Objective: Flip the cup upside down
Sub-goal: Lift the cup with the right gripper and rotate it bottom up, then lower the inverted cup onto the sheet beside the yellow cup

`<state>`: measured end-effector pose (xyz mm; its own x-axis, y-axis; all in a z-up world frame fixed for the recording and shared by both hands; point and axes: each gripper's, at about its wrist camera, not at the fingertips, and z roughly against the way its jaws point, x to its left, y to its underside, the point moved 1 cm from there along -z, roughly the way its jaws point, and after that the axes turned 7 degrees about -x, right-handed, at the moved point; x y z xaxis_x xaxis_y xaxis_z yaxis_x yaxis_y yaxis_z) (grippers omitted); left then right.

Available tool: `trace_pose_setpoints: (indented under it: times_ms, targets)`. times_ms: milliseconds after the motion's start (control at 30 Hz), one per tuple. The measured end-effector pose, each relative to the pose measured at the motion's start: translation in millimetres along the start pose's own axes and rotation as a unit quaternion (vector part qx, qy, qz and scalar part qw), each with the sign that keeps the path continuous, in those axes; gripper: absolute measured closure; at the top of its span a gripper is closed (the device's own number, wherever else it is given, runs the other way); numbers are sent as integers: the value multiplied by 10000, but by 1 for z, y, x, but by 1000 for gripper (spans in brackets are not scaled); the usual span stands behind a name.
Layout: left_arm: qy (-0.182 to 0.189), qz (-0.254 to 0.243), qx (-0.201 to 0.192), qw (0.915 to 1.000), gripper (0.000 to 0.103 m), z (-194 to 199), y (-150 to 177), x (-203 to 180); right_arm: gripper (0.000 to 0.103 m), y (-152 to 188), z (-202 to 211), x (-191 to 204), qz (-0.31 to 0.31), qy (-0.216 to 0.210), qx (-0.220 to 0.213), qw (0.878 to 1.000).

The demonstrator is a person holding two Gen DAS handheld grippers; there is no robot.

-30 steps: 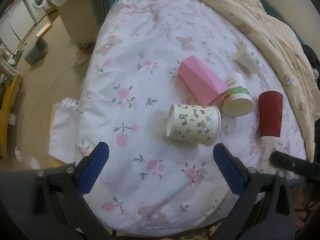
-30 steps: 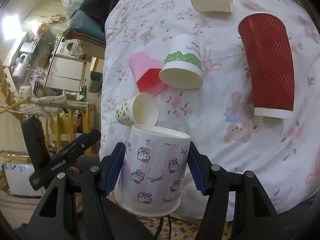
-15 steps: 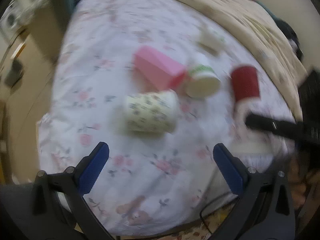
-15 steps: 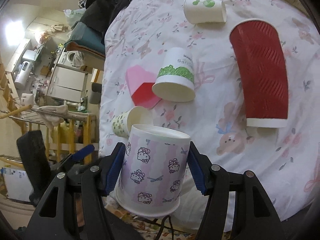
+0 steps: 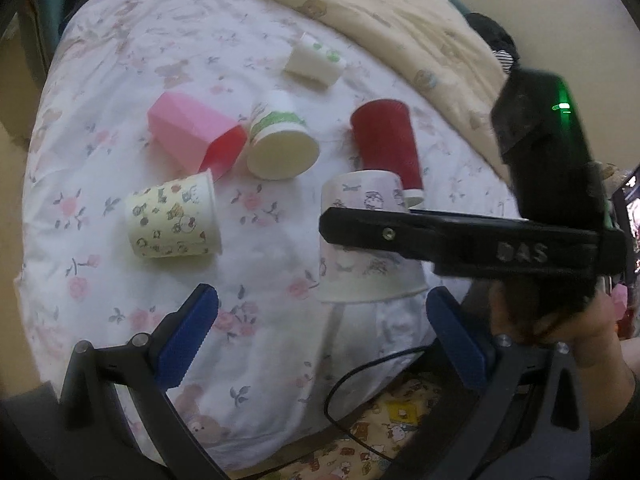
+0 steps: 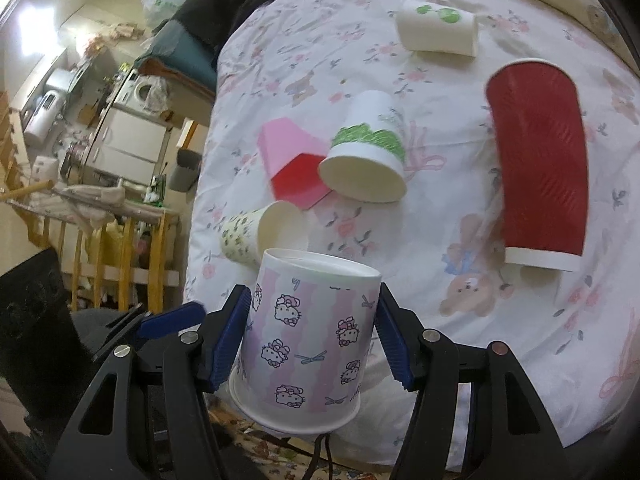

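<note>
A bed covered by a white floral sheet (image 5: pixel 260 288) fills both views, with a beige quilt (image 5: pixel 400 12) bunched along its far edge from 12 to 2 o'clock in the left wrist view.

The right gripper (image 6: pixel 314 336) is seen at 6 o'clock in its own view, its blue pads pressed against both sides of the Hello Kitty cup (image 6: pixel 308 332). The cup is held inverted, with its closed base uppermost and its wide rim lowest, at the near edge of the bed; whether the rim touches the sheet cannot be told. In the left wrist view the same cup (image 5: pixel 362 200) is found at about 3 o'clock from centre, crossed by a black finger of the right gripper.

The left gripper (image 5: pixel 320 336) is shown at 6 o'clock in its own view, its jaws spread wide with nothing between them, above the sheet.

The red ribbed cup (image 6: pixel 540 168) lies on its side at 3 o'clock in the right wrist view. The pink cup (image 5: pixel 192 136) lies on its side at 10 o'clock in the left wrist view, its mouth just beside the green-banded cup (image 5: pixel 280 144), also tipped over. The cartoon-print cup (image 5: pixel 172 216) lies on its side at 9 o'clock, near the pink one. A small white cup with green dots (image 5: pixel 316 60) lies on its side at 12 o'clock, well apart from the rest.
</note>
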<state>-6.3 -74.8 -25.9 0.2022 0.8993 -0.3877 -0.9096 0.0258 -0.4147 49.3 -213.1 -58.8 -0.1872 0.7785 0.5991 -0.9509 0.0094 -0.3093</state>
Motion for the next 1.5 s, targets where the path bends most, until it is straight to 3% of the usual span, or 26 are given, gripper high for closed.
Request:
trace_pose_setpoints:
  times_ms: [333,533,633,800,1033,1167,1500]
  targets:
    - [-467,272,109,9985,0,-8,1,27,41,5,5,19,497,-1,-73,9987]
    - [-718,166,87,9972,1,-8,2,28,42,6,5,20,607,98,-88,9981]
    - [-773,138,50,9969,0,-4,3,29,42,6,6,19,624,226,-132,9977]
    - [-1346,123,-228,9906,1,13,5,40,42,-4,6,11,638,590,-252,9959]
    - [-1800,510,-282,9819,0,23,4,71,42,-20,-26,4,925,1104,-66,9896]
    - [-2024,641,-144,9771,0,22,7,83,41,-27,-45,15,1297,1318,-149,9826]
    - [-1981,730,-144,9773,0,25,7,87,41,-12,-81,39,2383,1880,-126,9527]
